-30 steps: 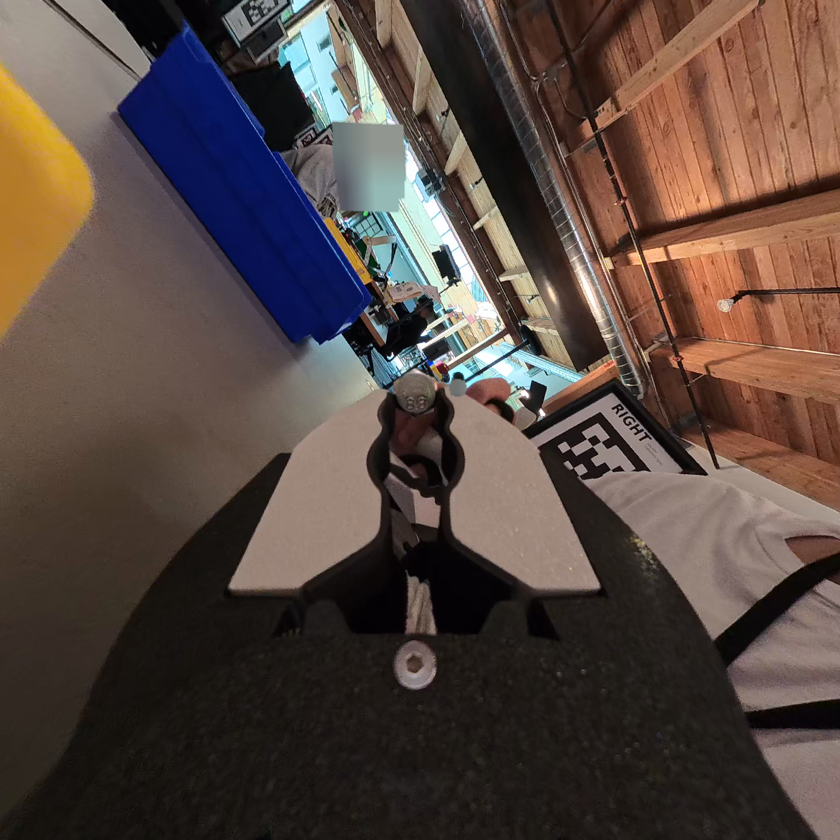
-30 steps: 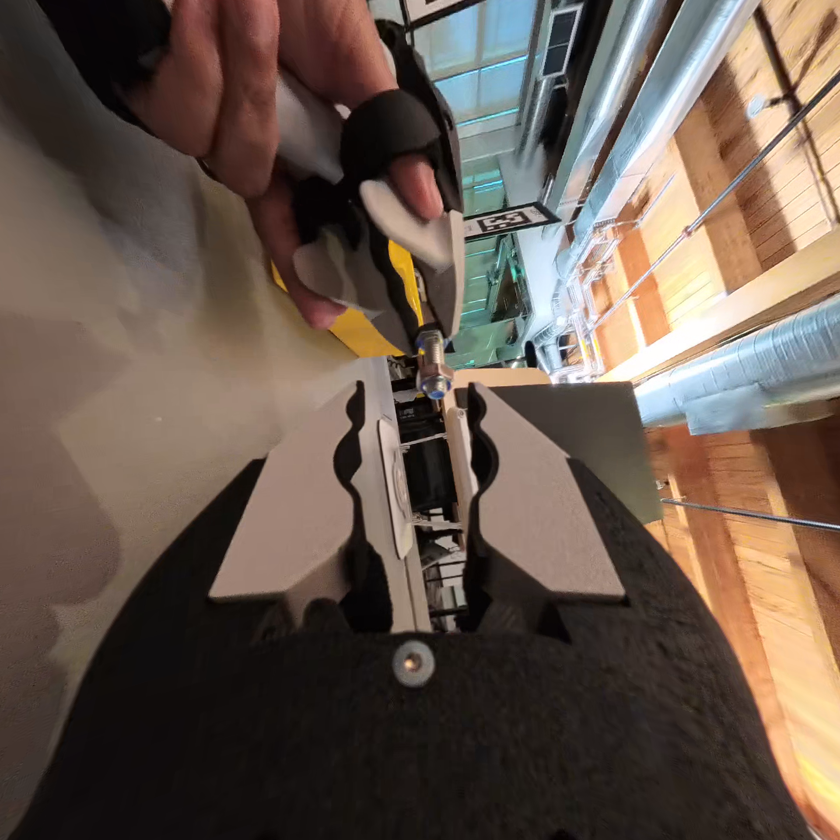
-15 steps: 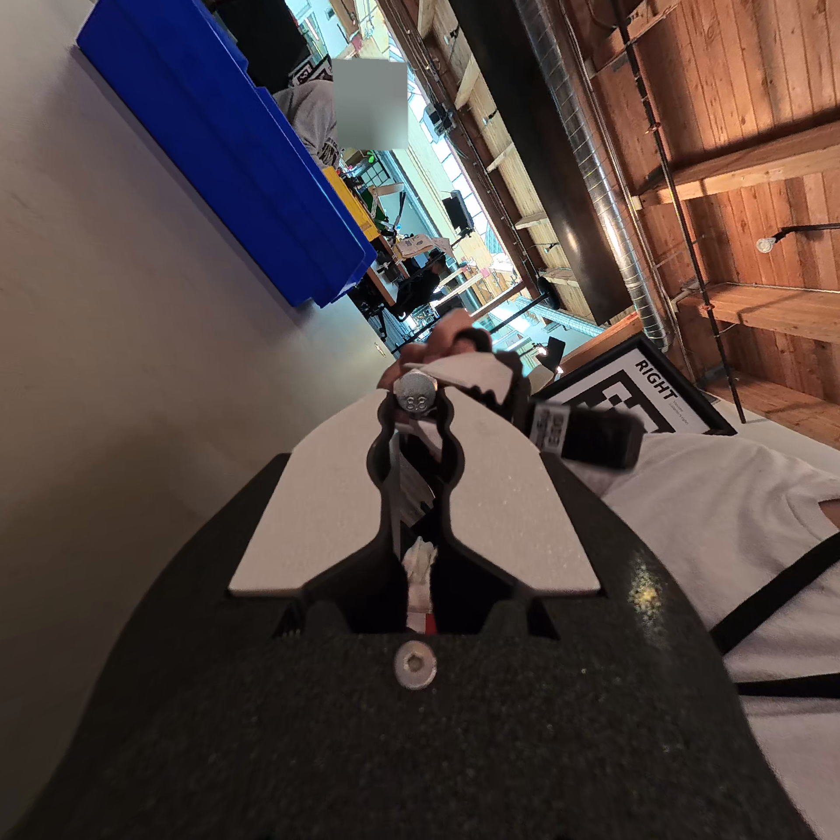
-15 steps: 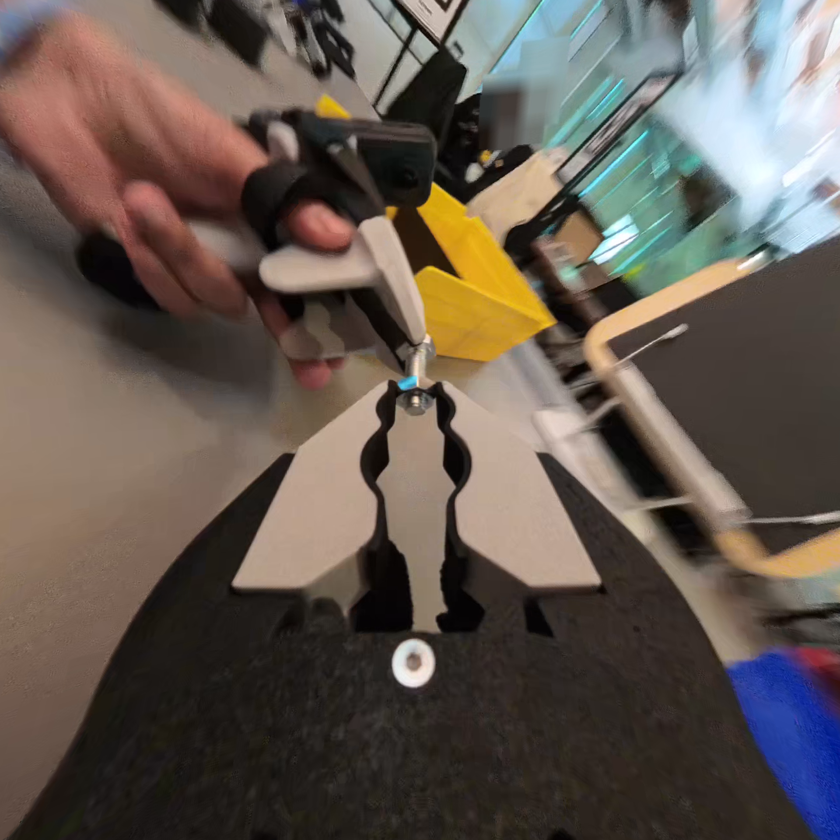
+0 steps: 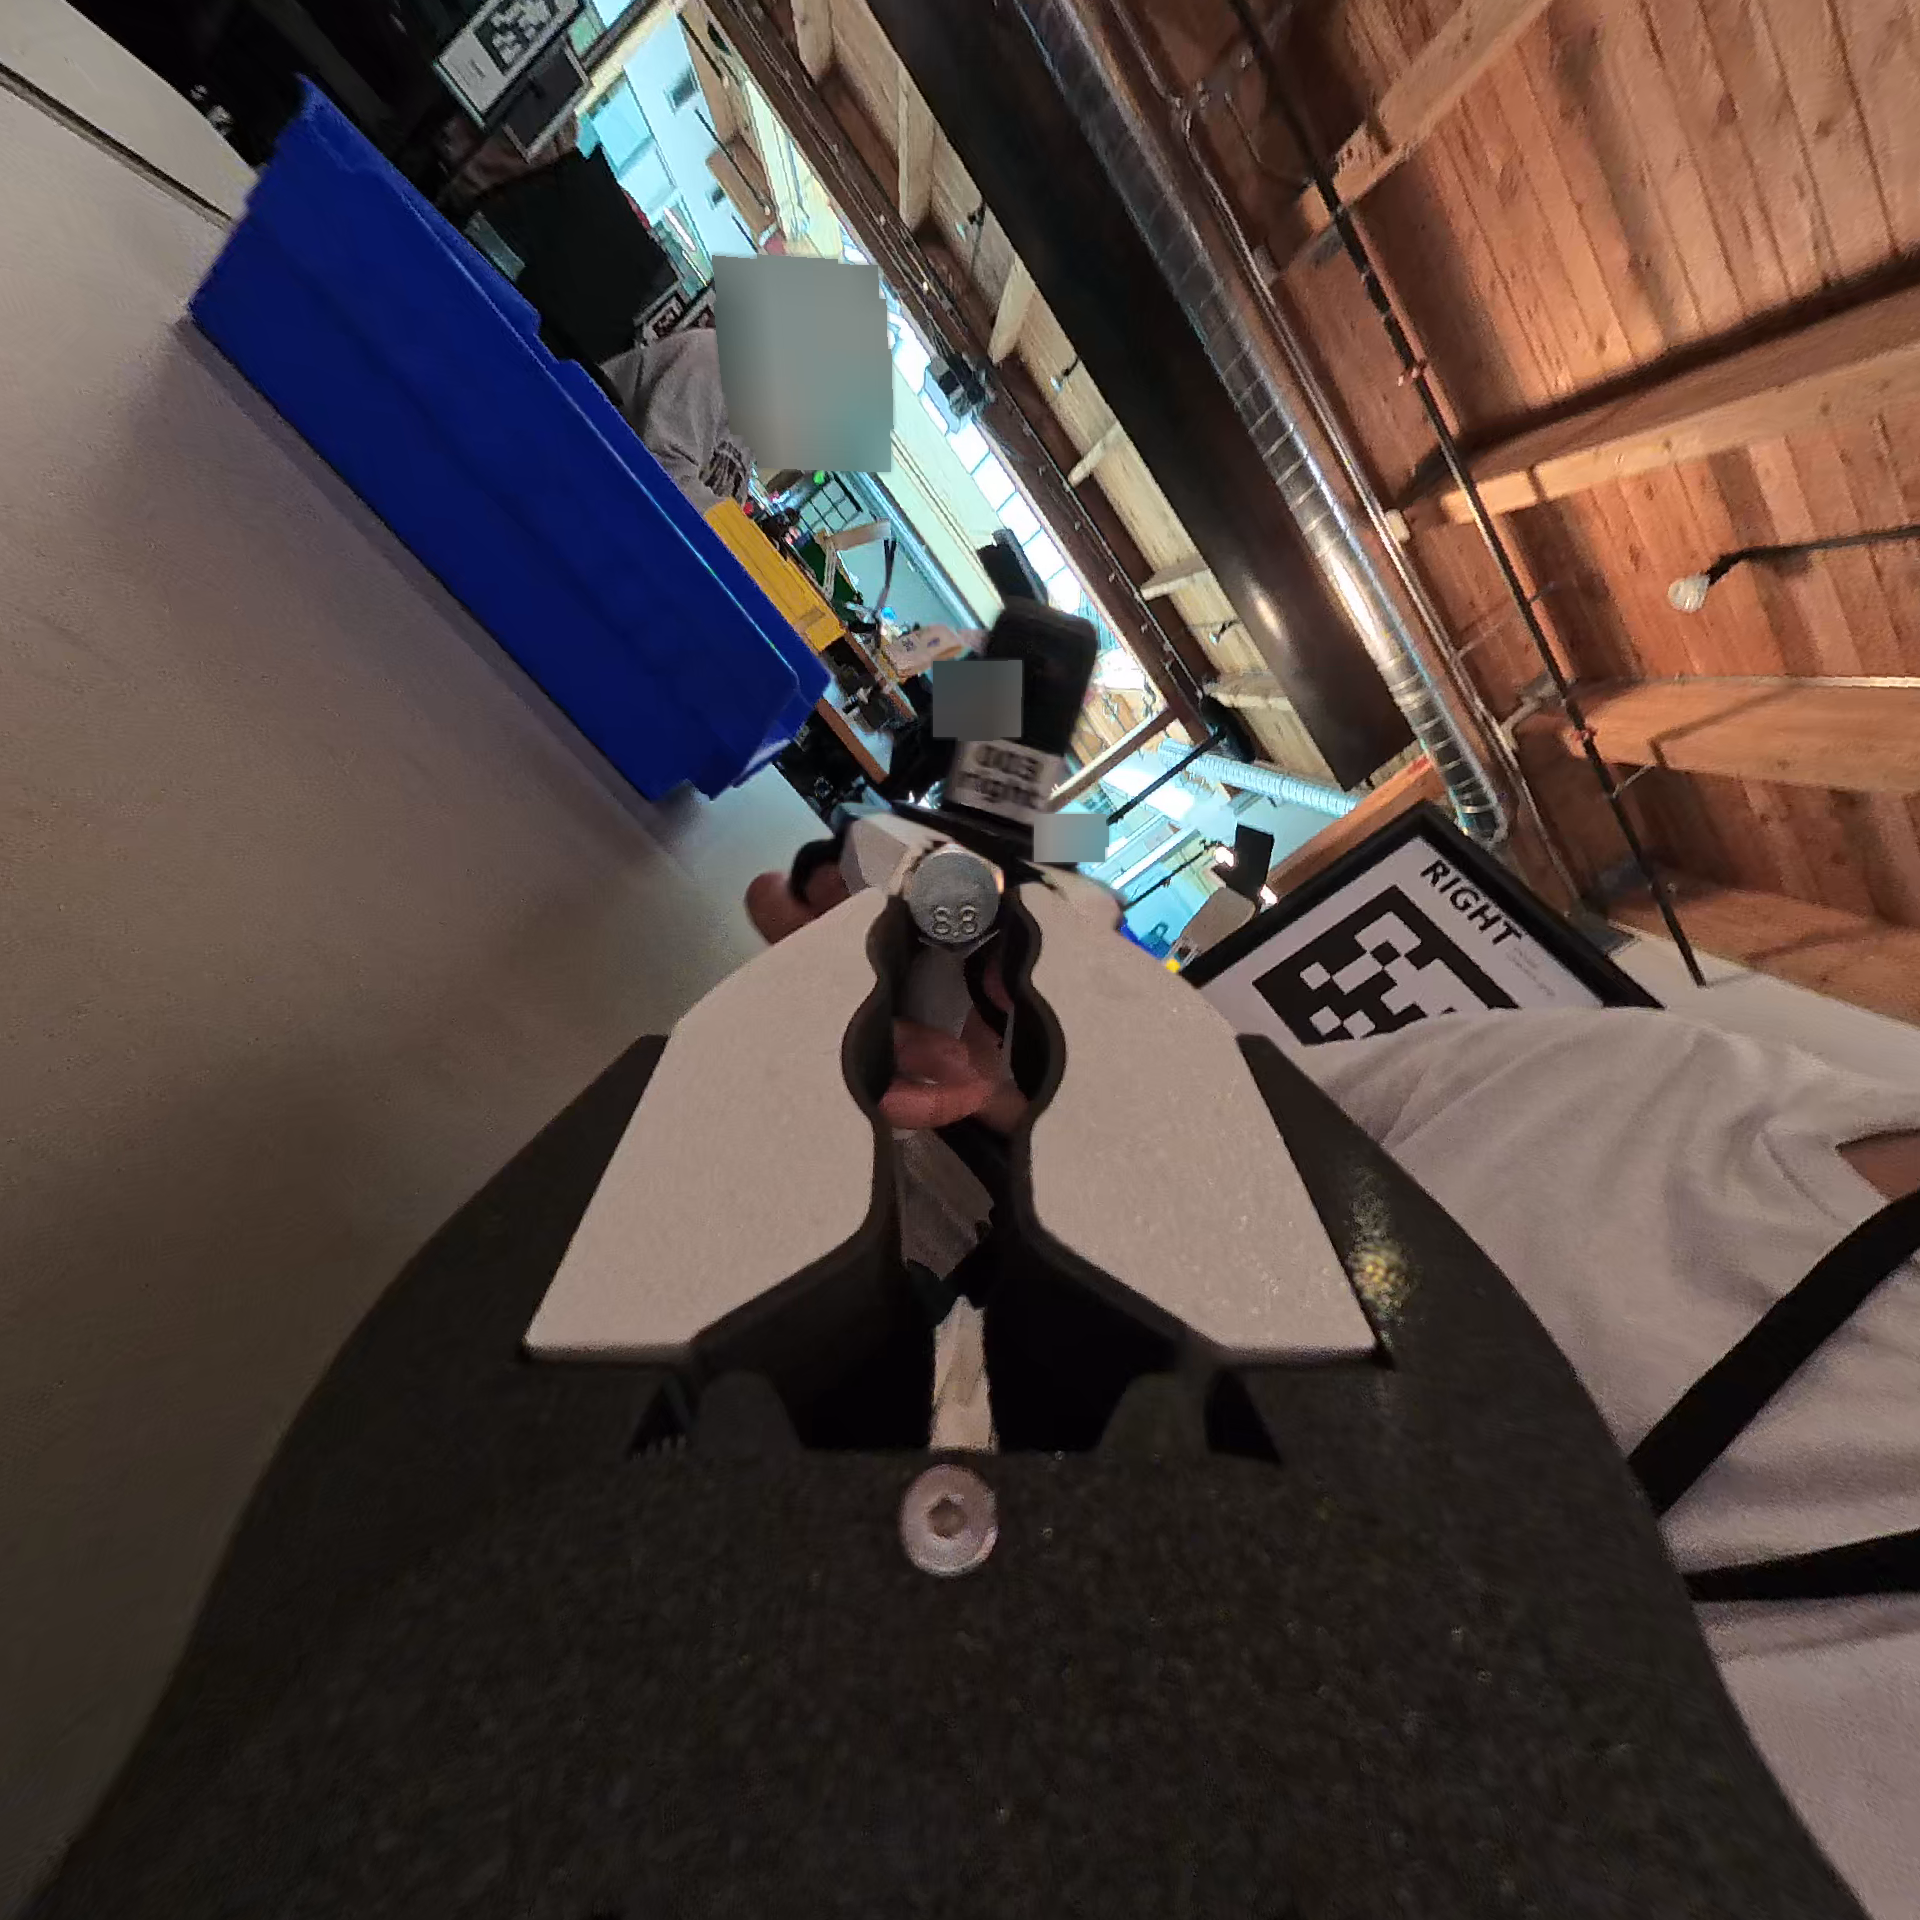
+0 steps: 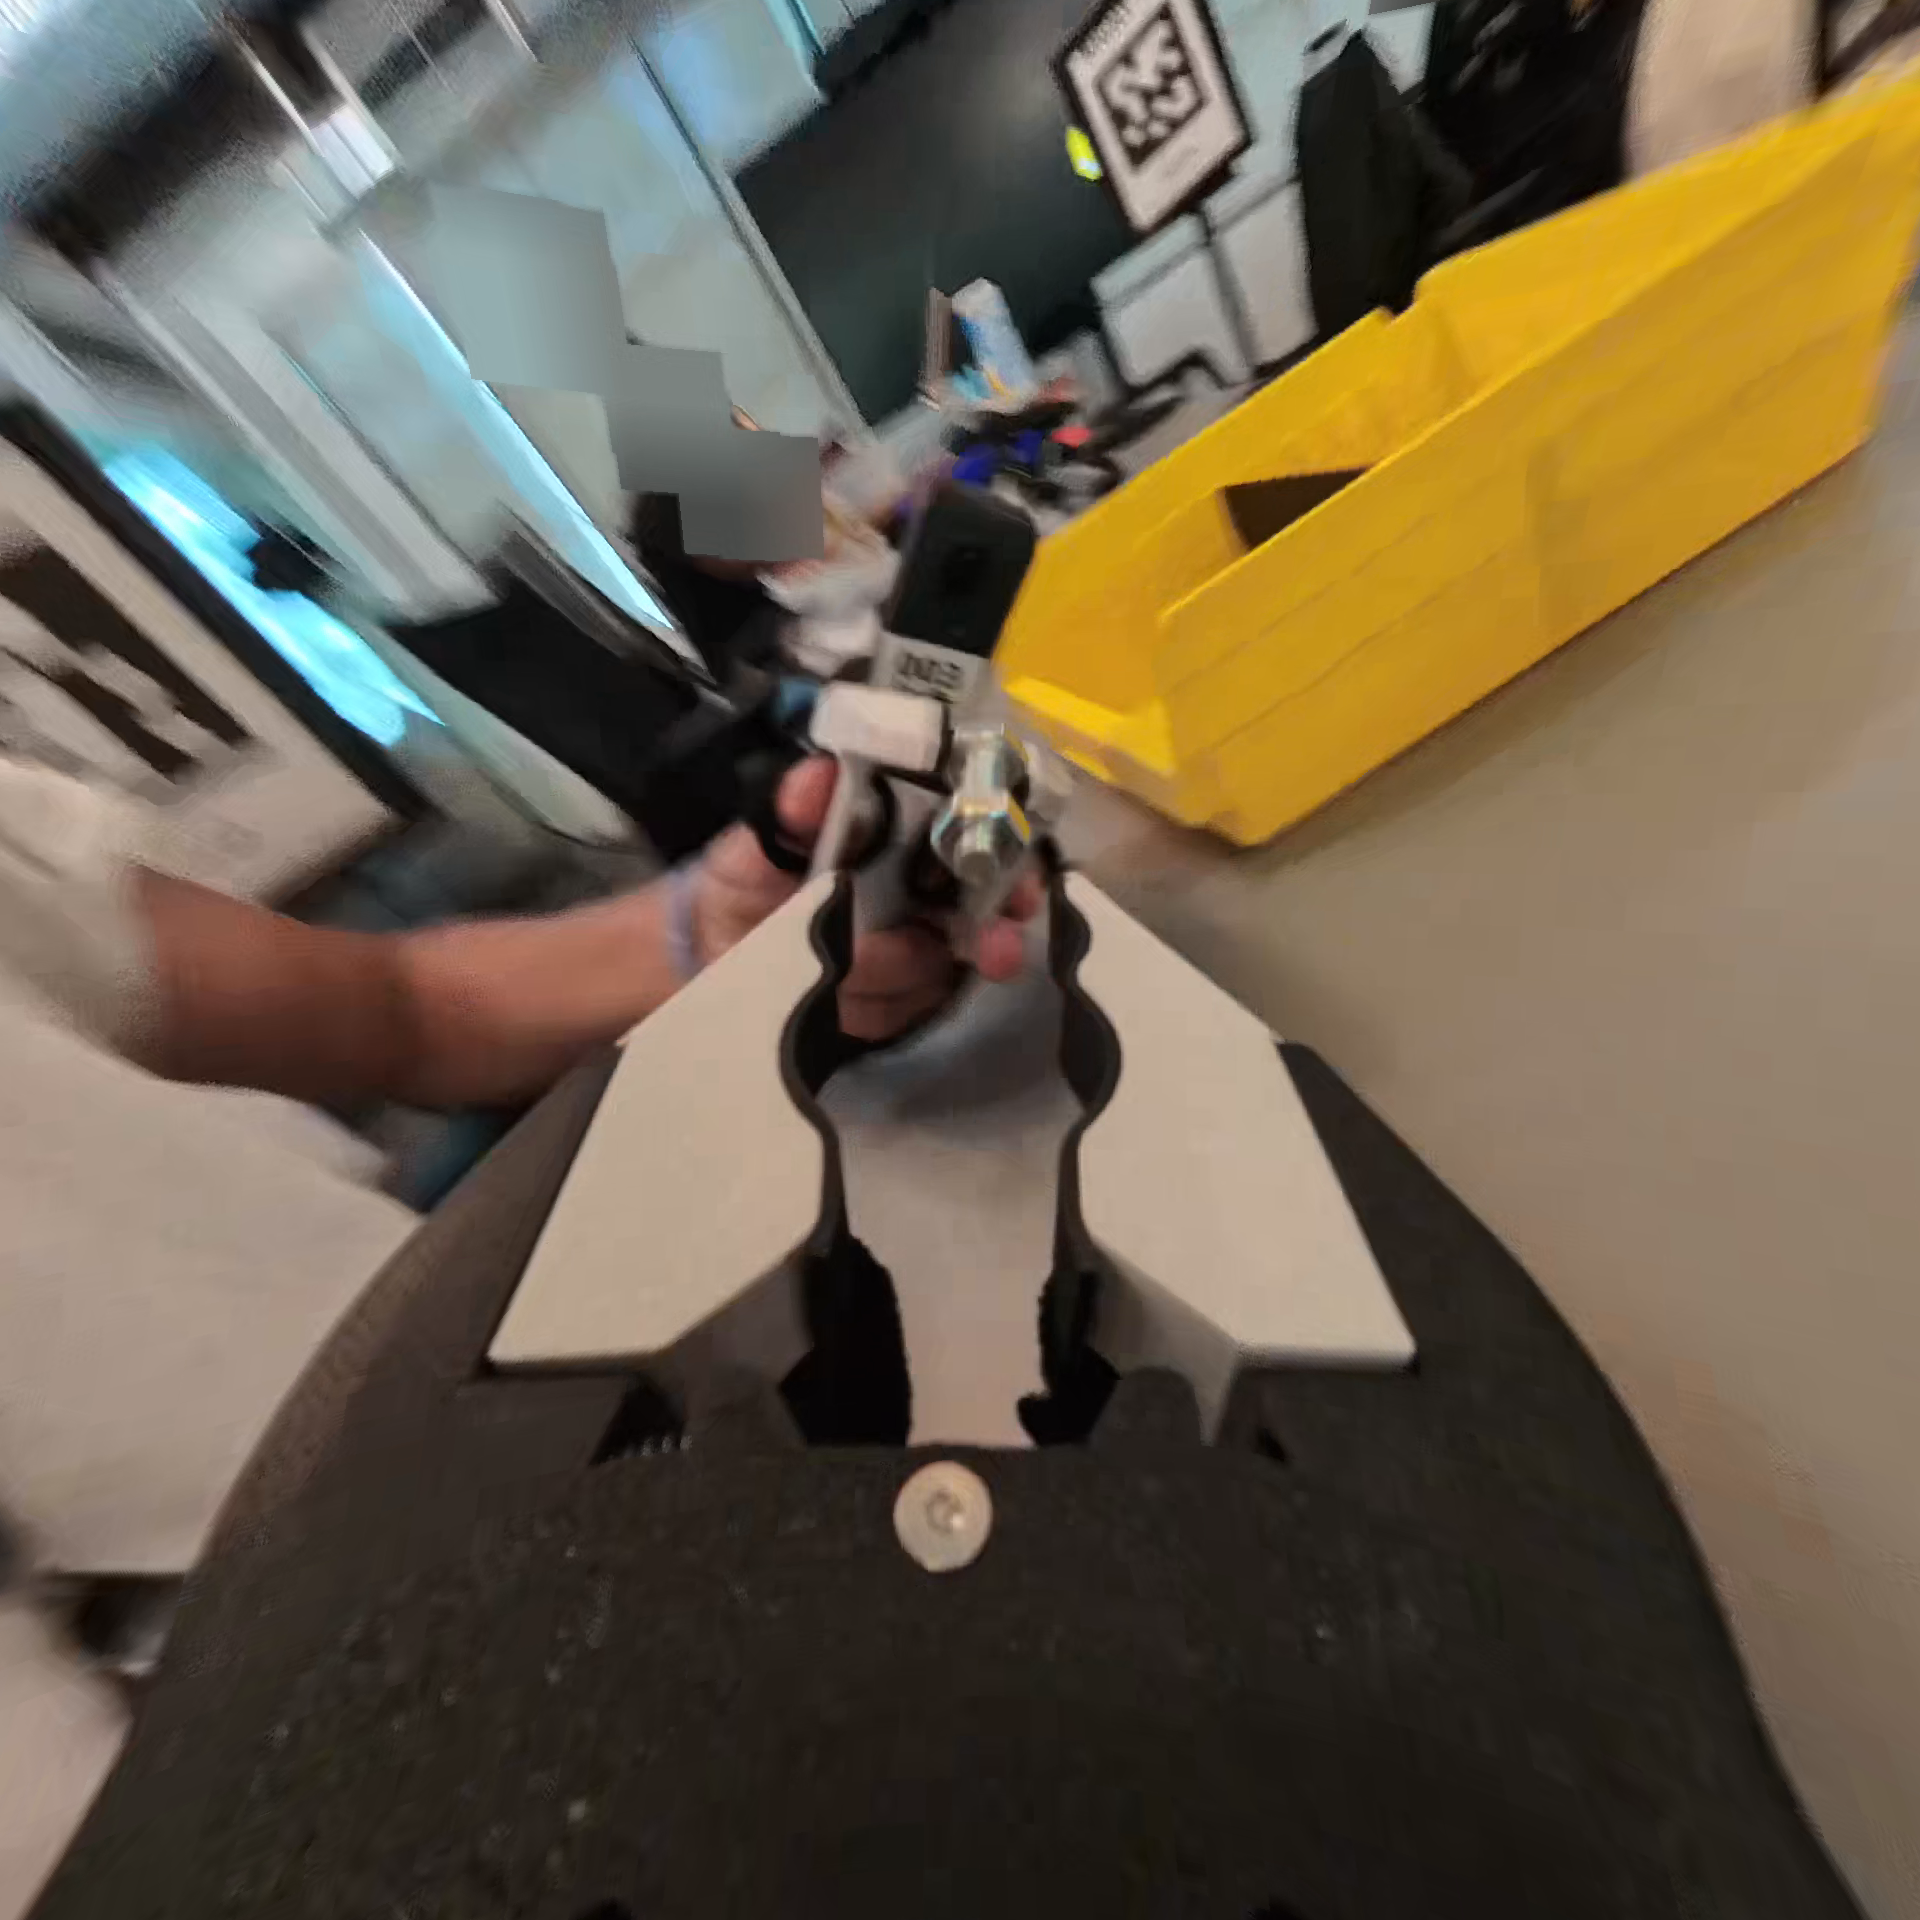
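Left gripper [image 5: 951, 914]: clamped on silver hex-head steel bolt [image 5: 951, 909]. Right gripper [image 6: 940, 894]: parted, empty, just near bolt's nut end.

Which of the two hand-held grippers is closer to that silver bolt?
Left. The left hand-held gripper is clamped on the bolt at its head. The right hand-held gripper is open, facing the bolt's nut end, not gripping it.

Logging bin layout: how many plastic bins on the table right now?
2. A blue bin sits on the table in the left wrist view; a yellow bin in the right wrist view. Others may be out of frame.
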The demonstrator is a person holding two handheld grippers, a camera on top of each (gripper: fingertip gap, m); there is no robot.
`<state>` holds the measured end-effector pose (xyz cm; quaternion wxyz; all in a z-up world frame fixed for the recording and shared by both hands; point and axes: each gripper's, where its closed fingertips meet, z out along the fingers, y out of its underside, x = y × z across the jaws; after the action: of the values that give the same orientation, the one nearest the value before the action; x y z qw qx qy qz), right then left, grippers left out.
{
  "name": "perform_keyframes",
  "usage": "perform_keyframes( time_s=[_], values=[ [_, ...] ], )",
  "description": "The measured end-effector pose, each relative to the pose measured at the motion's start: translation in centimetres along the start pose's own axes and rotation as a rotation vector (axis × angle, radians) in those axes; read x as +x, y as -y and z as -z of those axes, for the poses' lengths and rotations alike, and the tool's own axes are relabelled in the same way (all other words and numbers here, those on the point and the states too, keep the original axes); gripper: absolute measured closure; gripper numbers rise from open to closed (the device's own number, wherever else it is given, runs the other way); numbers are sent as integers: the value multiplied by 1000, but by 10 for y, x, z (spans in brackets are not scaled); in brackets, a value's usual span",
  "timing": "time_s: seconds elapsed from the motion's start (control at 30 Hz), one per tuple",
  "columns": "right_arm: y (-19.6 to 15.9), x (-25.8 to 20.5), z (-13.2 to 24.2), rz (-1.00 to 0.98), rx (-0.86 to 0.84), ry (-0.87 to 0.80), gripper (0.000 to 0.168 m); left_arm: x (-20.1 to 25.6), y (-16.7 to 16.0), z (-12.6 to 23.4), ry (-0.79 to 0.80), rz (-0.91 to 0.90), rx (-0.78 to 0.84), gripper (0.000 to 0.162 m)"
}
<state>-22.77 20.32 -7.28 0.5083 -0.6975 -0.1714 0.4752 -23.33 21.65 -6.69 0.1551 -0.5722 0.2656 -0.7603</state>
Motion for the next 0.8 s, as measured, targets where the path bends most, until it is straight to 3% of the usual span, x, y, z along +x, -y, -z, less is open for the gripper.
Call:
perform_keyframes(
  time_s=[0.1,0.23,0.33,0.47,0.53,0.6,0.7,0.8],
  values=[
    [-10,19,3,576,-144,-325,118,-9,6,5,32,35,36,145],
    [-4,27,10,1393,-260,-726,117,-15,3,5,53,74,31,145],
    [-6,18,3,1685,-273,-796,119,-14,-3,1,45,84,5,145],
    [-5,11,-4,1809,-260,-794,130,-11,-11,-3,31,94,-28,145],
    [-3,11,-6,1849,-243,-808,151,-10,-13,-5,31,90,-40,146],
    [-3,13,-6,1815,-247,-805,152,-11,-14,-5,41,80,-46,146],
    [-3,11,-6,1575,-210,-721,151,-10,-15,-6,40,64,-64,146],
    [-3,8,-4,1136,-145,-540,152,-7,-17,-6,38,28,-82,145]
  ],
)
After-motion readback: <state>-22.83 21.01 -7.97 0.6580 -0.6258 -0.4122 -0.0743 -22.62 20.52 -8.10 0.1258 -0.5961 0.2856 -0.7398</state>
